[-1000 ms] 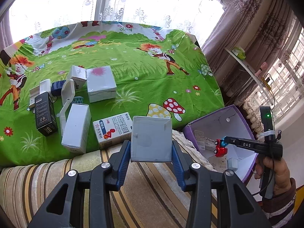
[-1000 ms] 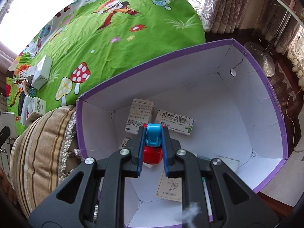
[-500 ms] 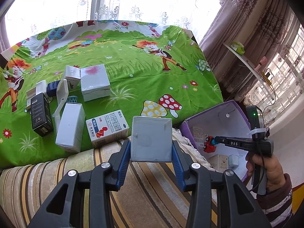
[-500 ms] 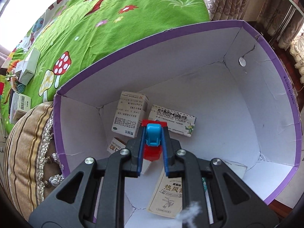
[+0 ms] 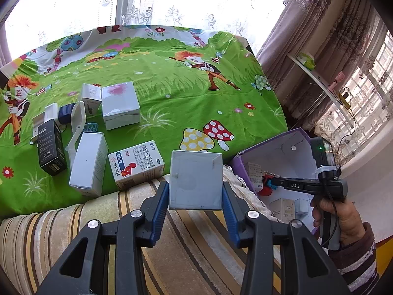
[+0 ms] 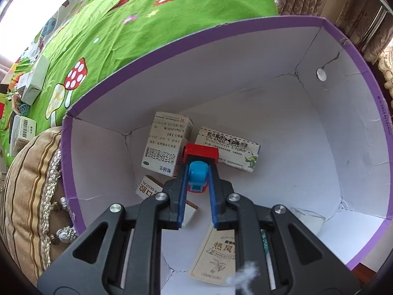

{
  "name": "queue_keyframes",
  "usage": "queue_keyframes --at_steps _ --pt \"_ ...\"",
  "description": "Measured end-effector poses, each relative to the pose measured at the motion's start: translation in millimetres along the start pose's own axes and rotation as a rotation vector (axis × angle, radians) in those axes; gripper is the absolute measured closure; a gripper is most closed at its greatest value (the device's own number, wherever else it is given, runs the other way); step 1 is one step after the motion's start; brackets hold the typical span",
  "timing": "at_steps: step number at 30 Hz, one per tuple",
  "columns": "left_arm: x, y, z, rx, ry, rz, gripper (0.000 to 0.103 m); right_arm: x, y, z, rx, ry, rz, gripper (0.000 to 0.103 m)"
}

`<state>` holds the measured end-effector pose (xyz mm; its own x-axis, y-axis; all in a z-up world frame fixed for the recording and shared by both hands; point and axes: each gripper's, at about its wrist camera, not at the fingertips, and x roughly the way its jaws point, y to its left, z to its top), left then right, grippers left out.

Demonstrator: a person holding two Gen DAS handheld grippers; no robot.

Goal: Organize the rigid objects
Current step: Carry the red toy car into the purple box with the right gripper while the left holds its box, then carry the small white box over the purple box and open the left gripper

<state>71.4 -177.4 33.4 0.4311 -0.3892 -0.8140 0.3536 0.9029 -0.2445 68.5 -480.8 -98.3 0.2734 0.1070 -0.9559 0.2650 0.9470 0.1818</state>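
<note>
The right claw [image 6: 196,186] is clamped on a red-and-blue toy [image 6: 199,164] low inside the purple bin [image 6: 343,56]; released askew, it could tumble against the cartons. The left claw [image 5: 195,191] grips a grey box [image 5: 195,179] over the striped cushion [image 5: 49,233], where it could slip

The left wrist view looked down across the bed [image 5: 172,78] from nearby; the right looked steeply, closely into the purple box [image 6: 356,56], seen lower right in the left view [image 5: 282,147].
</note>
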Motion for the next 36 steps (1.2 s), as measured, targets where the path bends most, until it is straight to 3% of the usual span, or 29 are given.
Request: queue_keyframes --at_steps 10,19,23,27,36 --pt "2.8 0.7 -1.1 -0.003 0.009 0.000 0.060 13.7 13.7 7.0 -0.058 0.047 -0.038 0.079" --pt "4.6 0.6 -1.0 0.001 0.014 -0.001 0.060 24.3 10.7 -7.4 -0.063 0.114 0.020 0.083" --pt "3.9 -3.2 -0.7 0.011 0.012 -0.006 0.060 12.9 -4.6 -6.0 0.009 0.052 0.071 0.078" --pt "1.3 -17.1 1.0 0.051 -0.003 -0.041 0.060 -11.3 -11.7 -9.9 0.032 -0.024 0.057 0.043" --pt "10.8 -76.6 13.0 0.169 0.000 -0.148 0.060 -83.7 -37.4 -37.9 0.105 -0.233 -0.008 0.039"
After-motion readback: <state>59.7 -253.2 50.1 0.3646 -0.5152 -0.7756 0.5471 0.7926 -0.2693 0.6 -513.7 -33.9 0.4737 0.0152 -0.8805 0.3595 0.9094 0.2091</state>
